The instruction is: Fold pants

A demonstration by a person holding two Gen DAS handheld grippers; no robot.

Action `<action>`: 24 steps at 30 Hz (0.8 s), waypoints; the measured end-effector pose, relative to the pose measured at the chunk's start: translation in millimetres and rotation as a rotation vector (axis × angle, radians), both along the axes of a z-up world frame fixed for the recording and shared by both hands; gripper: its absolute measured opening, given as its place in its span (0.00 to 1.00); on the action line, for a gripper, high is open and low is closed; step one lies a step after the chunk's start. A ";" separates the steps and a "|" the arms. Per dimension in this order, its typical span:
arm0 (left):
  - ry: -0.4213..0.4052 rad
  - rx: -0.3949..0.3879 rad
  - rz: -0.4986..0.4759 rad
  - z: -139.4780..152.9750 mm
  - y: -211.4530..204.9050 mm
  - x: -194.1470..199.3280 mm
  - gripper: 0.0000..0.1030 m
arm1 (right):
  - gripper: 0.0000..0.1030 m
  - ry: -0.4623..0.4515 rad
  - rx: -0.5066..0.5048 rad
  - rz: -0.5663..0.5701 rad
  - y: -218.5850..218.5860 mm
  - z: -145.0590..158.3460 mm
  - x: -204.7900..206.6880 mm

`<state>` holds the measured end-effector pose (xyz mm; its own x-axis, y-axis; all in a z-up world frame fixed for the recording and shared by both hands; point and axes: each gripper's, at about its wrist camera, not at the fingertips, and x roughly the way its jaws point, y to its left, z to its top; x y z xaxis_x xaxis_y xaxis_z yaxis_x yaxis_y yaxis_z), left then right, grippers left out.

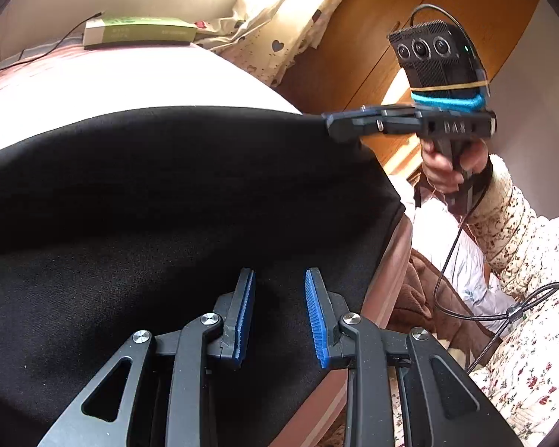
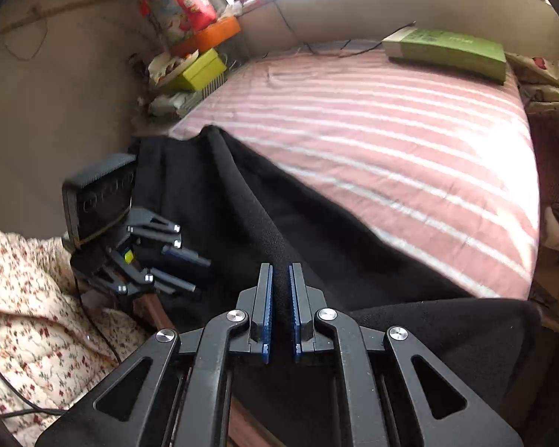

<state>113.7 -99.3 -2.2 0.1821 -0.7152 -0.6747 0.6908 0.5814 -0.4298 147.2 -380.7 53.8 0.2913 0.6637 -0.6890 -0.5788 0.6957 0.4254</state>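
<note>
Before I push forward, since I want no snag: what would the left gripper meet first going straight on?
Probably the black pants spread just beyond the left gripper; its open fingers point onto the cloth.

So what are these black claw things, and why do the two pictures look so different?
They are hand-held grippers, not a robot; a person squeezes a handle, and each carries a camera looking along its fingers. One picture looks out from the left gripper, whose blue pads stand apart over the black pants, holding nothing. The other looks from the right gripper, shut on a raised fold of the pants. The pants lie on a pink striped bed, with a green box at its far end.
</note>
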 end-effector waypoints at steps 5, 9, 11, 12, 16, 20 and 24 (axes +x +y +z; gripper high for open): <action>0.002 -0.009 -0.002 -1.1 -0.3 0.3 0.59 | 0.29 -0.045 -0.193 -0.130 4.1 -7.2 54.7; 0.009 -0.016 -0.002 -2.2 1.5 1.1 0.59 | 0.29 -0.046 -0.277 -0.068 22.2 -27.0 81.9; 0.009 -0.015 -0.005 -2.3 1.7 1.6 0.59 | 0.29 -0.002 -0.192 -0.091 14.3 -27.2 92.6; 0.009 -0.017 -0.006 -2.4 1.9 1.8 0.59 | 0.29 0.023 -0.145 -0.099 10.6 -26.3 96.4; 0.016 -0.029 -0.008 -3.7 4.3 3.5 0.59 | 0.29 0.034 -0.058 -0.005 12.7 -20.0 79.7; 0.019 -0.037 -0.009 -5.3 5.7 5.6 0.59 | 0.30 -0.105 -0.332 0.017 41.3 -34.0 58.7; 0.024 -0.036 -0.010 -4.4 5.5 3.4 0.59 | 0.41 -0.146 -0.347 -0.080 31.2 -38.5 59.3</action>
<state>117.2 -93.8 -6.7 0.1594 -0.7405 -0.6528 0.6857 0.5588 -0.4664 206.5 -349.5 15.4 0.4447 0.3695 -0.8159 -0.5538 0.8294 0.0737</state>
